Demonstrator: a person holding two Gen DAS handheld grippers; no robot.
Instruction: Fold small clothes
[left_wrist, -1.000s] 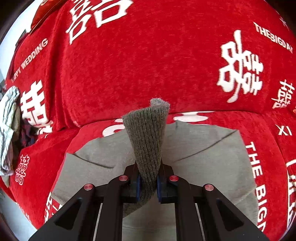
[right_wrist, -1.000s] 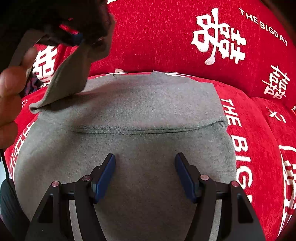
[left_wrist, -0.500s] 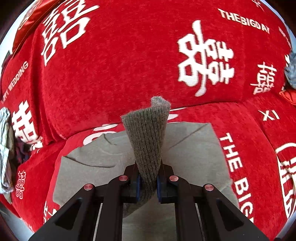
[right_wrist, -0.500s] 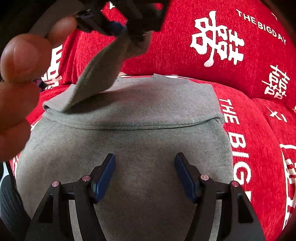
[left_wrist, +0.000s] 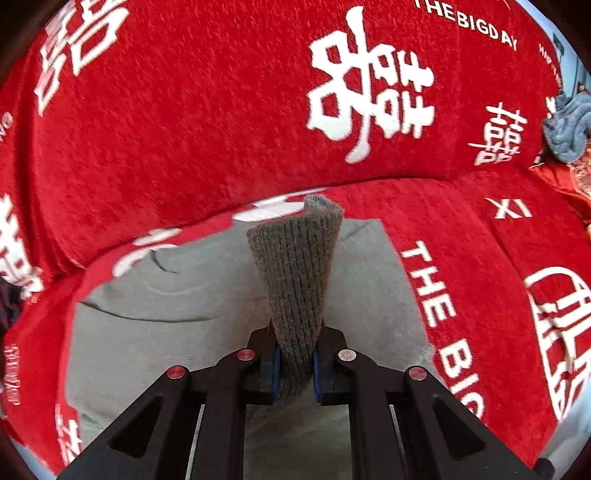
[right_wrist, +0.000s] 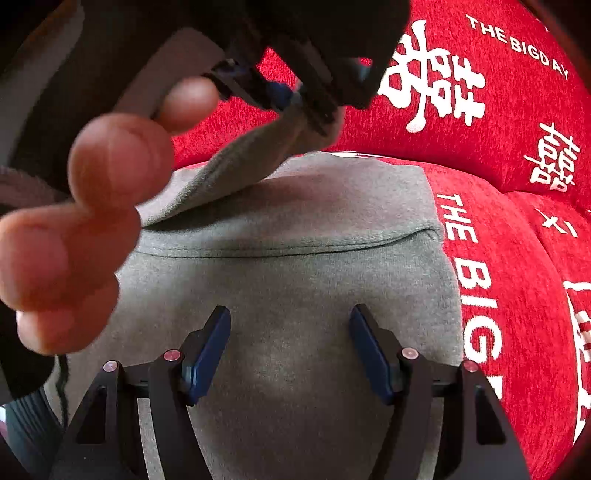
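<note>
Left gripper (left_wrist: 295, 363): jaws closed on the ribbed cuff (left_wrist: 297, 273) of a grey knit garment (left_wrist: 155, 343); the cuff is pinched between the blue pads and rises upright ahead of them, its top edge folded over. Seen from the right wrist camera, the same gripper (right_wrist: 295, 103) is held above the garment's far left part, with the sleeve (right_wrist: 229, 170) drawn up from the cloth at a slant. A bare hand (right_wrist: 74, 236) is seen close to that lens at left, blurred.

Right gripper (right_wrist: 290, 347): jaws spread wide, nothing held between the blue pads; it is poised over the near part of the garment, contact not determinable.

Garment: laid flat on a red sofa cover (left_wrist: 207, 110) printed with white characters and lettering. A folded edge (right_wrist: 295, 251) is seen running across its width.

Blue-grey cloth (left_wrist: 565, 129): bunched at the far right of the sofa, well apart from the garment.
</note>
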